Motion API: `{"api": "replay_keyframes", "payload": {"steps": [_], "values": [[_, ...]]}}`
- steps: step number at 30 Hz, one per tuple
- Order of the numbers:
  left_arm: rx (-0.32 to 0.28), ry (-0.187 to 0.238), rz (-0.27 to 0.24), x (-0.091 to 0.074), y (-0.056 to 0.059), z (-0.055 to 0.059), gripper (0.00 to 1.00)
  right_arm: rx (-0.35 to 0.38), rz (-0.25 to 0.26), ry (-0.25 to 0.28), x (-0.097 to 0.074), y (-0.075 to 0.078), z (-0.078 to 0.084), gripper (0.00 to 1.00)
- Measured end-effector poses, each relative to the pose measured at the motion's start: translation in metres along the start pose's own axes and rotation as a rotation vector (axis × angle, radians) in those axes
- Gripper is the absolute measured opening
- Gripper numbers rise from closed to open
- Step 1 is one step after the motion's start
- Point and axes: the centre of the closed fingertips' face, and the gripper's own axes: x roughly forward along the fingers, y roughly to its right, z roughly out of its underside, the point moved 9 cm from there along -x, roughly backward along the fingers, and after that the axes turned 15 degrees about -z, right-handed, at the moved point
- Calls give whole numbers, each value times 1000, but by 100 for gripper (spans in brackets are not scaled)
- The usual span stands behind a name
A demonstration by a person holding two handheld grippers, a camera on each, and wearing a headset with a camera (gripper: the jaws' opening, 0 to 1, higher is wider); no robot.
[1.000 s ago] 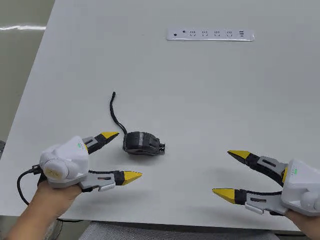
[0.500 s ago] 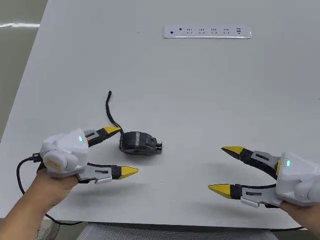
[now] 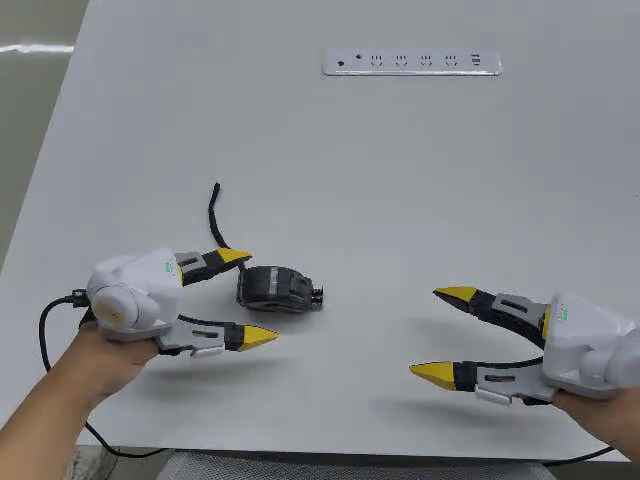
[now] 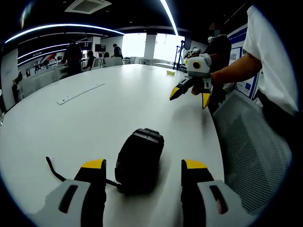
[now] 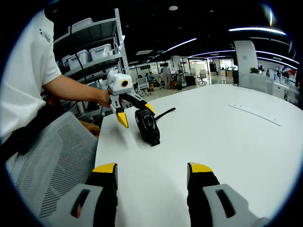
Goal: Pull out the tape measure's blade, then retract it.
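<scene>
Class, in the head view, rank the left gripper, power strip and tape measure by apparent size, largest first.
1. left gripper.
2. power strip and tape measure look alike: the strip is longer but thinner, and farther from the camera.

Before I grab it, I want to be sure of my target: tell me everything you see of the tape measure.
The tape measure is a grey-black, ribbed, plastic-looking case lying on the white table, blade retracted, hook tip at one end. A black cord trails from the other end. The open left claw flanks it, seemingly without touching.
</scene>
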Motion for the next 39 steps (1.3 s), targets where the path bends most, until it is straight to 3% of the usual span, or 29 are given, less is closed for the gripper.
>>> {"api": "replay_keyframes", "payload": {"steps": [17,39], "values": [[9,-32,65,14,-7,8,45,8,-17,-9,7,10,-1,58],[7,-31,76,20,-11,10,37,7,-26,-20,10,16,-3,57]]}}
